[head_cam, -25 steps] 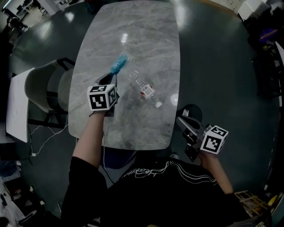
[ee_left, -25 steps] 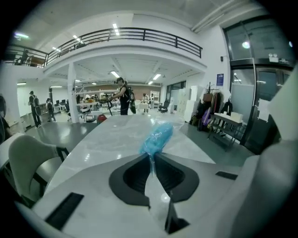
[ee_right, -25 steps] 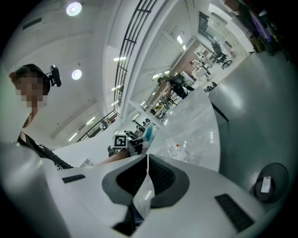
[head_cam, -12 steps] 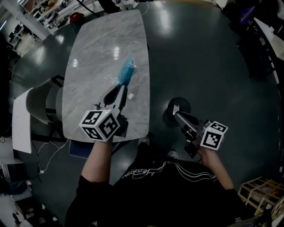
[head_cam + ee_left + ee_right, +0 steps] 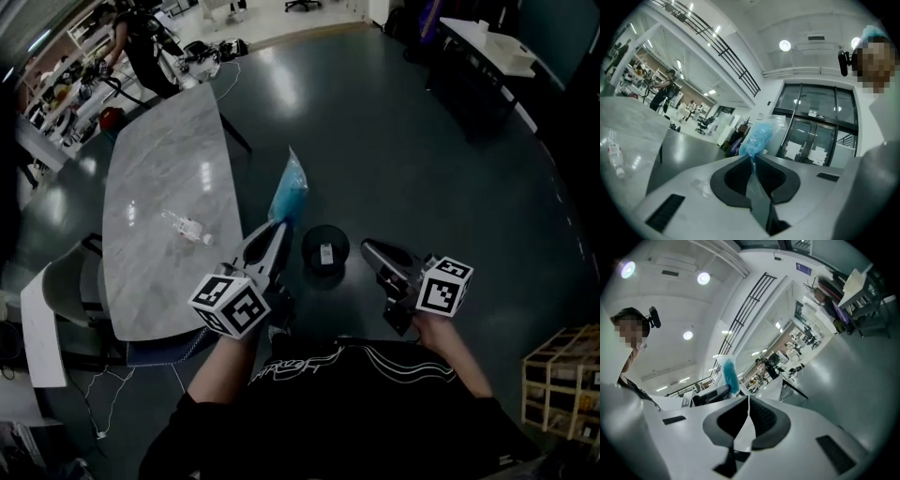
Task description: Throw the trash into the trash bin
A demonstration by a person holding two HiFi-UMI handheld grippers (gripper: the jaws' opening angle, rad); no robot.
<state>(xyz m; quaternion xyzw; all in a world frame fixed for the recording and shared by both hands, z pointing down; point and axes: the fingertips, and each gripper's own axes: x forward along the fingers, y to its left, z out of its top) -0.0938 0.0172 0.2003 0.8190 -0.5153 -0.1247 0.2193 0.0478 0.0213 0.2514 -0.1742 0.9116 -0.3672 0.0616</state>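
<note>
L hand-held gripper is clenched on the trash, a crumpled blue plastic bag. In the left gripper view the tips pinch the bag's thin clear tail, w/ the blue bulk bunched just past them. The bag's long axis runs straight on from the gripper's line: pinched end at the jaws, free end pointing away from the person, up and a touch right in the head view. It's held in the air off the counter's edge, over the dark floor. Round black trash bin stands on the floor btwn the two grippers, just right of the L tips; the bag shows up-left of it, not over its mouth. R hand-held gripper has its jaws pressed together, nothing btwn them. A clear bottle lies on the counter.
</note>
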